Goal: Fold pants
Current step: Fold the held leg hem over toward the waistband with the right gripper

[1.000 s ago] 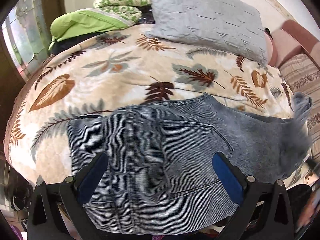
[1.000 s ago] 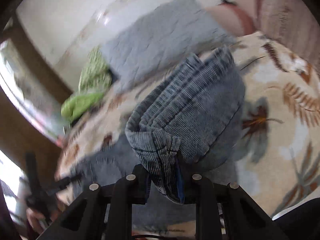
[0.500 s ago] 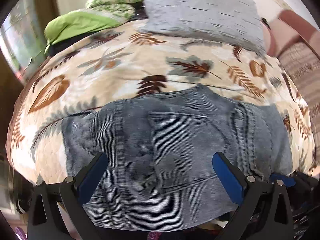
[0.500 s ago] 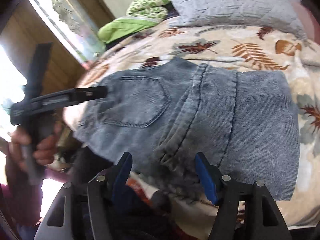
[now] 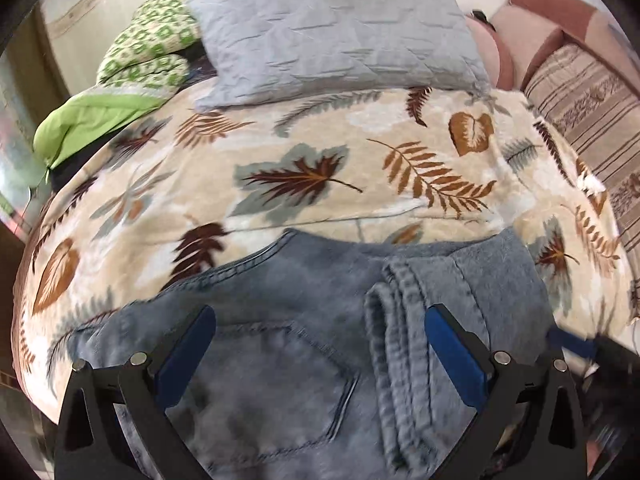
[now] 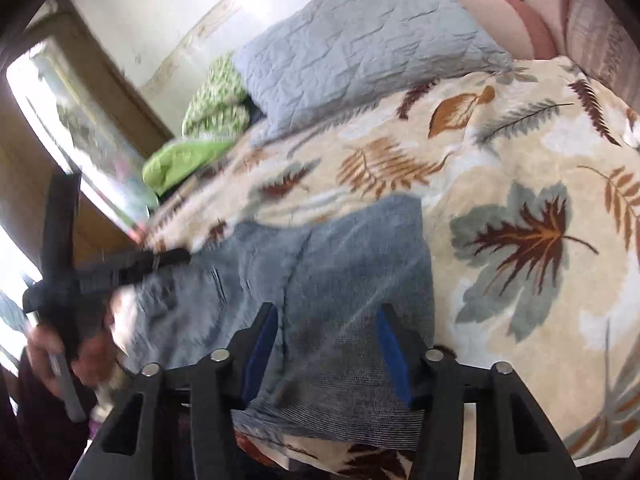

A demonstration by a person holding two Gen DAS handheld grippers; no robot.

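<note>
With my left gripper (image 5: 320, 354) wide and empty and my right gripper (image 6: 326, 354) closing on nothing, I'd flatten the jeans (image 5: 304, 320) toward 12 o'clock.

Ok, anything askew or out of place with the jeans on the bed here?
Mostly tidy. The jeans lie folded on the leaf-print blanket, but the folded-over leg hems sit bunched and slightly skewed instead of flat. Nothing spilled or damaged.

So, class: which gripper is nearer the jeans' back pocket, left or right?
Left. The left gripper hangs directly over the back pocket; the right gripper, jaws closing, sits over the folded leg end beside it.
</note>
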